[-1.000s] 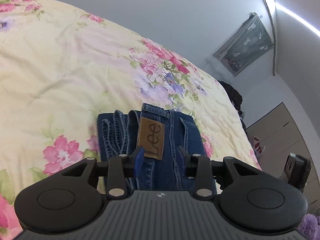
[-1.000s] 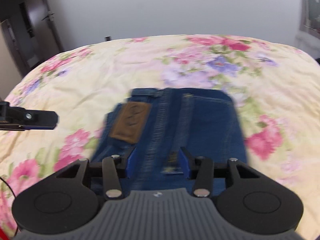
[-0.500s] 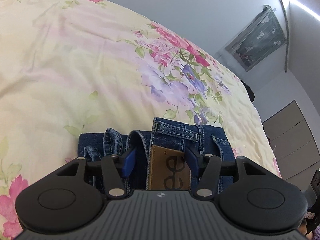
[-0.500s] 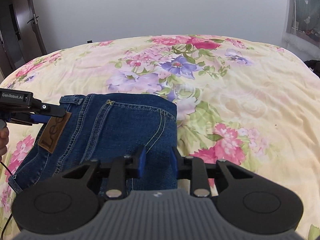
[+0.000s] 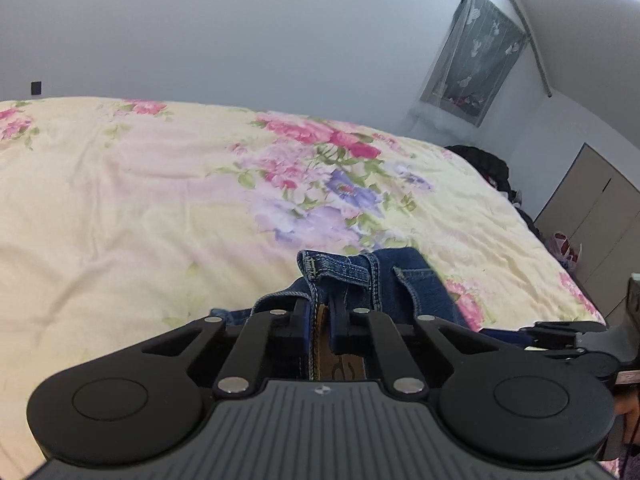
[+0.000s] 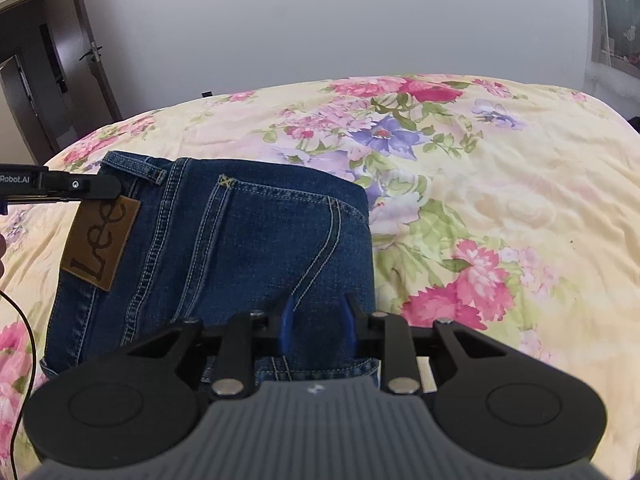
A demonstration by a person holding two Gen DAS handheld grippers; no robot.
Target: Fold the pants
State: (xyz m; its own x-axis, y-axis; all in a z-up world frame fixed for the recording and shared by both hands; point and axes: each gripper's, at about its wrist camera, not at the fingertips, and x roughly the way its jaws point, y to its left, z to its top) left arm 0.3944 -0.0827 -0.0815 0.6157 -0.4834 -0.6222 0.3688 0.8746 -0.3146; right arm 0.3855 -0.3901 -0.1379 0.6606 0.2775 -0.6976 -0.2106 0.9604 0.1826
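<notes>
Both grippers: left (image 5: 322,320) pinches jeans (image 6: 224,248) waistband, patch half hidden; right (image 6: 318,322) fingers spread

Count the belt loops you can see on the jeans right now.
2 on the jeans: one along the waistband's far edge by the left hand-held gripper; a second shows in the left wrist view. More may be hidden.

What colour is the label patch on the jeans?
Tan-brown, with dark "Lee" lettering; the label patch shows best in the right wrist view.

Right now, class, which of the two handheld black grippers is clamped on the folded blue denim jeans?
The left gripper: shut on the folded blue denim jeans at their brown leather patch. The right gripper stands open.
</notes>
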